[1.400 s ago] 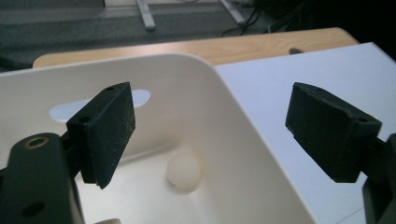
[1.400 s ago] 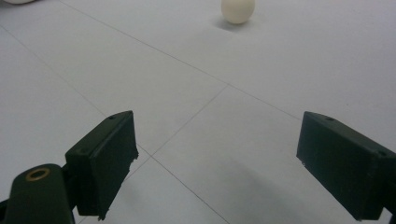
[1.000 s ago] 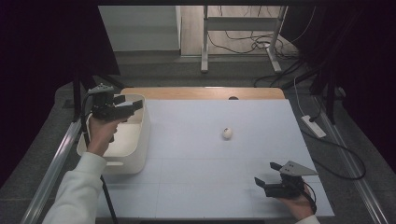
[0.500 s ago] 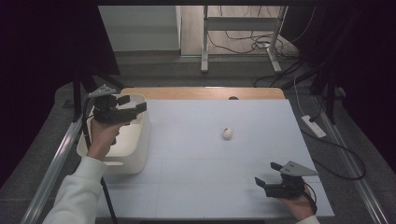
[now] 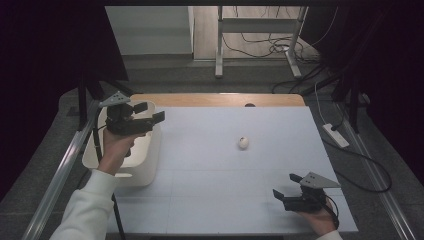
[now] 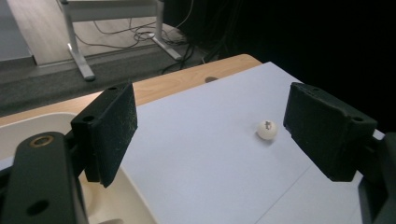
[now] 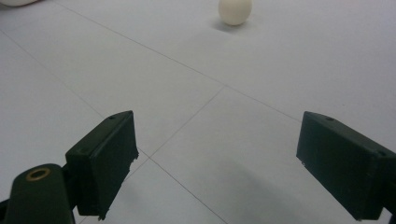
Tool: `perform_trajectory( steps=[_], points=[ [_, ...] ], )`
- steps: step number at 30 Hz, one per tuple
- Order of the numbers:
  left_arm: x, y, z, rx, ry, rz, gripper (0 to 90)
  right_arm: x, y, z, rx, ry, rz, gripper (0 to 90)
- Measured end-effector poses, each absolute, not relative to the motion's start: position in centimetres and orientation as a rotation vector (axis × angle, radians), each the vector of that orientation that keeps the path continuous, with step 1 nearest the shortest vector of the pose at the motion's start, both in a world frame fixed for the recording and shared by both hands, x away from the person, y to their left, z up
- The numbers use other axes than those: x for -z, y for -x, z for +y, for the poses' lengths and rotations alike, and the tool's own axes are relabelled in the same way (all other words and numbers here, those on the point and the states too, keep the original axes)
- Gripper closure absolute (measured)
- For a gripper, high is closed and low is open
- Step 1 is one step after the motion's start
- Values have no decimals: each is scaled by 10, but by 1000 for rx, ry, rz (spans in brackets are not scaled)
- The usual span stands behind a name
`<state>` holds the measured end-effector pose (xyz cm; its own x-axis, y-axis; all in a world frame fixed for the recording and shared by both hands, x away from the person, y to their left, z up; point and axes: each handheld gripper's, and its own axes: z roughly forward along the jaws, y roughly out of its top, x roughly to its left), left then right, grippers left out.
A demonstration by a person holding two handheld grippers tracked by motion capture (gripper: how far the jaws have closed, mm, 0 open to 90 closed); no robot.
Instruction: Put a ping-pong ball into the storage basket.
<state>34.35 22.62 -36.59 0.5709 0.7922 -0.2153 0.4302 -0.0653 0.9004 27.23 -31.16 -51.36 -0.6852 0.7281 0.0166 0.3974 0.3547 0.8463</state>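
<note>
A small white ball [image 5: 243, 143] with a dark mark lies on the pale table sheet [image 5: 210, 195], right of centre. My left gripper [image 5: 150, 112] hovers open and empty above the right rim of a white tub [image 5: 141, 172] and points toward the ball. In the left gripper view the ball [image 6: 267, 129] lies well beyond the wide-apart pads of my left gripper [image 6: 212, 116], and the tub's rim [image 6: 32, 125] is at lower left. My right gripper [image 5: 285, 186] rests low near the table's front right, open and empty. In the right gripper view the ball [image 7: 235, 10] sits far ahead of that gripper [image 7: 215, 158].
A wooden strip [image 5: 215, 99] runs along the table's far edge. A metal rail [image 5: 60, 175] borders the left side. Beyond the table are a desk frame [image 5: 260, 30] and floor cables; a power strip [image 5: 336, 135] lies on the floor at right.
My left gripper has shifted a little to the right above the tub, toward the table sheet. The right gripper and the ball have stayed put.
</note>
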Motion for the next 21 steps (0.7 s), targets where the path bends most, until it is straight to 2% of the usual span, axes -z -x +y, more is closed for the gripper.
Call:
perform_trajectory(
  steps=[21],
  points=[
    [373,-344,195,-341,-1727,959,187,514,-274,-311,-1259,-982,2263,120]
  ],
)
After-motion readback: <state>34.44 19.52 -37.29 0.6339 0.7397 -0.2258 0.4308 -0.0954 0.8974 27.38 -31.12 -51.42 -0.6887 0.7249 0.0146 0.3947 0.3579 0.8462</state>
